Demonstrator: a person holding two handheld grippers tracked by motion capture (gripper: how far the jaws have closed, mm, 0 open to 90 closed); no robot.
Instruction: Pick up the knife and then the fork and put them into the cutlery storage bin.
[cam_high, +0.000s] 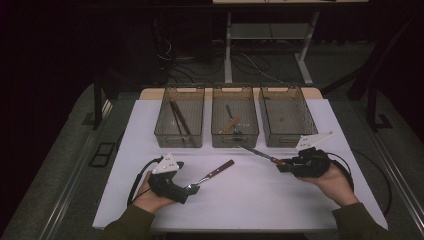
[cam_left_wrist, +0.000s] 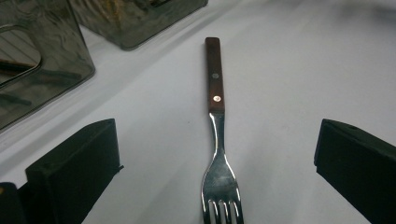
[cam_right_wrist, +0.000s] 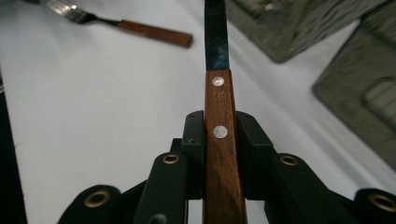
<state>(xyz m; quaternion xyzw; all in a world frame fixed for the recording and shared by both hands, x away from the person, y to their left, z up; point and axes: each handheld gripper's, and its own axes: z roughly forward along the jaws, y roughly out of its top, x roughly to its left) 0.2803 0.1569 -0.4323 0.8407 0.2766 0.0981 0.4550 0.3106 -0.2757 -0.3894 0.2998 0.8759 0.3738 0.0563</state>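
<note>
Left gripper (cam_high: 191, 189): held low over the white table (cam_high: 260, 200) near its front edge; jaws spread wide, nothing clamped between them.
Fork (cam_left_wrist: 217, 140): lies flat on the table between the open jaws of the left gripper — touching neither; tines toward the gripper, wooden handle pointing away toward the bins.
Right gripper (cam_right_wrist: 219, 135): jaws closed tight on the wooden handle of a knife (cam_right_wrist: 219, 107); the blade runs straight out ahead of it.
Knife, high view: blade tip (cam_high: 250, 150) points toward the middle bin (cam_high: 235, 117), just in front of its near wall.
Bins: three clear bins stand in a row at the far side of the table — left bin (cam_high: 180, 117) and middle bin each hold utensils; the contents of the right bin (cam_high: 287, 116) cannot be made out.
</note>
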